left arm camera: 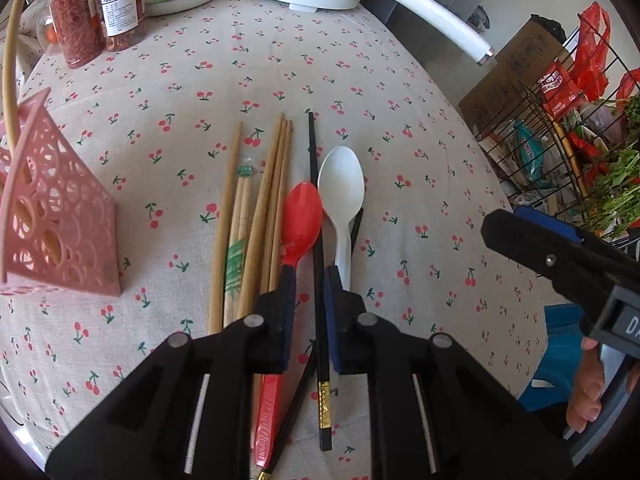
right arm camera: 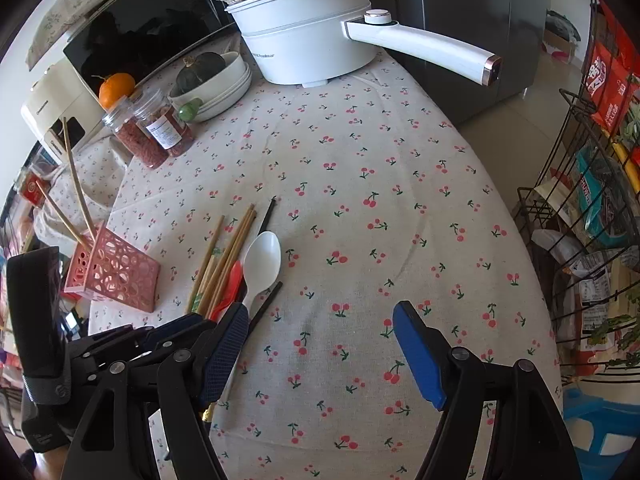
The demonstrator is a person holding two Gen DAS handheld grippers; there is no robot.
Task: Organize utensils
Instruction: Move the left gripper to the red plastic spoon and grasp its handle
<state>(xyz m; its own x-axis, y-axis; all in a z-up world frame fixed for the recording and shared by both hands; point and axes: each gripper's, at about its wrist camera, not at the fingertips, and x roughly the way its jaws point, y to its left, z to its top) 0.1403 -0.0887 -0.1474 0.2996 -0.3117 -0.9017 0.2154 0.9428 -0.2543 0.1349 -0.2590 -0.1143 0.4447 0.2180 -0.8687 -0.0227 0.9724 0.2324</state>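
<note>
Utensils lie in a row on the cherry-print tablecloth: several wooden chopsticks, a red spoon, a black chopstick and a white spoon. A second black chopstick lies crossed under them. My left gripper hangs low over them, jaws narrowly apart around the black chopstick, not clamped. A pink perforated utensil holder stands to the left with two chopsticks in it. My right gripper is open and empty over bare cloth right of the utensils; it also shows in the left wrist view.
A white electric pot with a long handle stands at the table's back. Two jars of red dried goods, stacked white bowls and an orange sit at back left. A wire rack with packets stands off the right edge.
</note>
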